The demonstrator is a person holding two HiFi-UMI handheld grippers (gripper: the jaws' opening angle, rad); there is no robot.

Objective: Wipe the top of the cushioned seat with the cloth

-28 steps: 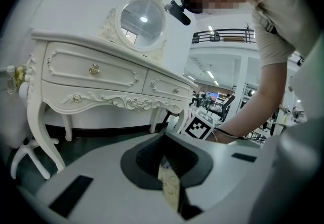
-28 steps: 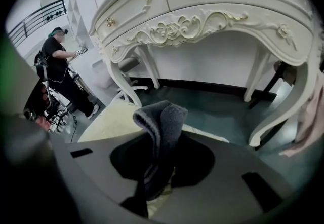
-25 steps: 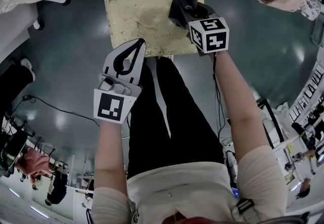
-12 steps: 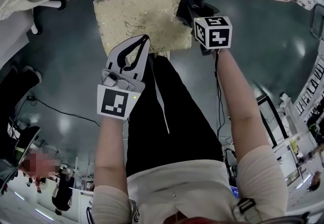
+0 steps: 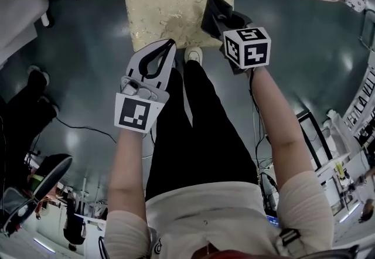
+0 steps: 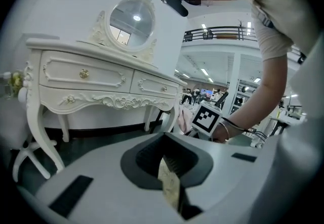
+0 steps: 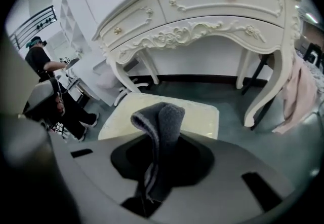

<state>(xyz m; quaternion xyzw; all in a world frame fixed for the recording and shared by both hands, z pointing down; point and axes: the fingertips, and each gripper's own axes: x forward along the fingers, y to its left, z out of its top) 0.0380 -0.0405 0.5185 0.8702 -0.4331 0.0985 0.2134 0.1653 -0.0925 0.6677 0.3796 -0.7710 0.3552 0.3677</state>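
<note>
cloth (image 7: 161, 126) off the seat (image 5: 167, 0)

right fingers (image 7: 228, 172) clenched on cloth, lifted clear above seat's near right corner, no longer pressed on top as a second ago. left fingers (image 5: 134, 67) pinched together, empty, near front edge. likely between strokes.

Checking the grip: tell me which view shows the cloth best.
The right gripper view: the cloth stands pinched between the jaws, its fold clear against the seat. The head view shows only a dark bunch at the seat's corner. The left gripper view misses it.
</note>
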